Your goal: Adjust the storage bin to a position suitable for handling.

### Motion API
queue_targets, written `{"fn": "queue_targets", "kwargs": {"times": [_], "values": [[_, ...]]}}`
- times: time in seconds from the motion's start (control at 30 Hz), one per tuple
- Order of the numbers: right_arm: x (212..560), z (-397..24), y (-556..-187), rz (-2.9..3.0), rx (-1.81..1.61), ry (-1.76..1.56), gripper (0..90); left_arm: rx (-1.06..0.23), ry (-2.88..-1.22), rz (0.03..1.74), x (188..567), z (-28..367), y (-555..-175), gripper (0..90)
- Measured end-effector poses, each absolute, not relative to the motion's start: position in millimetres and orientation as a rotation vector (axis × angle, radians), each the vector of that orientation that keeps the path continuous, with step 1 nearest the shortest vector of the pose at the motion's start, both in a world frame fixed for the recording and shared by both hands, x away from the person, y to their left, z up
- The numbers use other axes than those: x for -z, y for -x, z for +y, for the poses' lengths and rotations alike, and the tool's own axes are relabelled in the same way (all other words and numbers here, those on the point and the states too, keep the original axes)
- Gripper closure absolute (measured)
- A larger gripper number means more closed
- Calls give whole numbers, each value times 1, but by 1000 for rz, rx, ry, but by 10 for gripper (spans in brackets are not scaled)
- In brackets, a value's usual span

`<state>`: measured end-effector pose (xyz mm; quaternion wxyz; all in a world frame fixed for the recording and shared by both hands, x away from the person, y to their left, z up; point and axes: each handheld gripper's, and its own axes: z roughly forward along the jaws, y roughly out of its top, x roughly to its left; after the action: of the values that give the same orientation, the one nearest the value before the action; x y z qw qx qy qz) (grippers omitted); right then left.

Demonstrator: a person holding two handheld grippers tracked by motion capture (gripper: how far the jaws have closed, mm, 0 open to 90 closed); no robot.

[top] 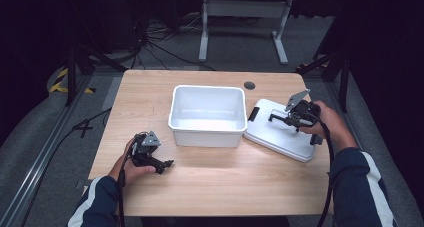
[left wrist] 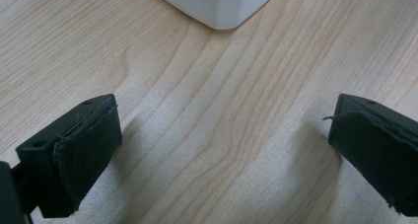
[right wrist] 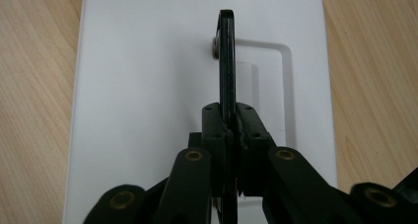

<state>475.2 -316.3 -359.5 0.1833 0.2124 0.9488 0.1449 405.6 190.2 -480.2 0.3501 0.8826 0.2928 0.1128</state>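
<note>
The left claw (top: 167,163) is lying near the bench's (top: 210,187) front left corner, cradled in the person's left hand (top: 131,168), and its jaws are standing wide apart with nothing between them; in the left gripper view its two black pads (left wrist: 84,150) are resting low over bare wood grain, and a rounded corner of the white bin (left wrist: 217,7) is sitting just ahead of them, apart from both pads. That white bin (top: 207,116) is standing upright at the middle of the bench, nearer the back edge than the front, its inside showing white. Just beside the bin's right wall the white lid (top: 277,132) is lying flat toward the bench's right edge, turned at a slant, with a black clip (top: 253,113) at its near-left end almost meeting the bin. The right claw (top: 272,118) is reaching in from the right edge, held by the person's right hand (top: 327,122), and it is hanging over the middle of the lid. In the right gripper view its jaws are pressing tightly together on the thin black handle (right wrist: 226,61) that is standing on edge above the lid's recessed top, so the handle is running straight out from between the pads and away along the lid's centre line, with the white lid (right wrist: 138,110) spreading out to both sides beneath it.
</note>
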Motion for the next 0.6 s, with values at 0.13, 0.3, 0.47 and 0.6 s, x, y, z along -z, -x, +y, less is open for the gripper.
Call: {"fn": "queue_targets", "kwargs": {"times": [0.13, 0.3, 0.47, 0.6], "values": [[362, -315, -476, 2672, -415, -606, 839, -292, -2286, 758, 480, 190, -406, 2], [365, -315, -478, 2667, -422, -618, 845, -292, -2286, 758, 480, 190, -406, 2], [360, -315, -476, 2650, -467, -623, 830, -292, -2286, 758, 480, 190, -406, 2], [358, -316, -474, 2641, -501, -631, 804, -292, -2286, 757, 480, 190, -406, 2]]}}
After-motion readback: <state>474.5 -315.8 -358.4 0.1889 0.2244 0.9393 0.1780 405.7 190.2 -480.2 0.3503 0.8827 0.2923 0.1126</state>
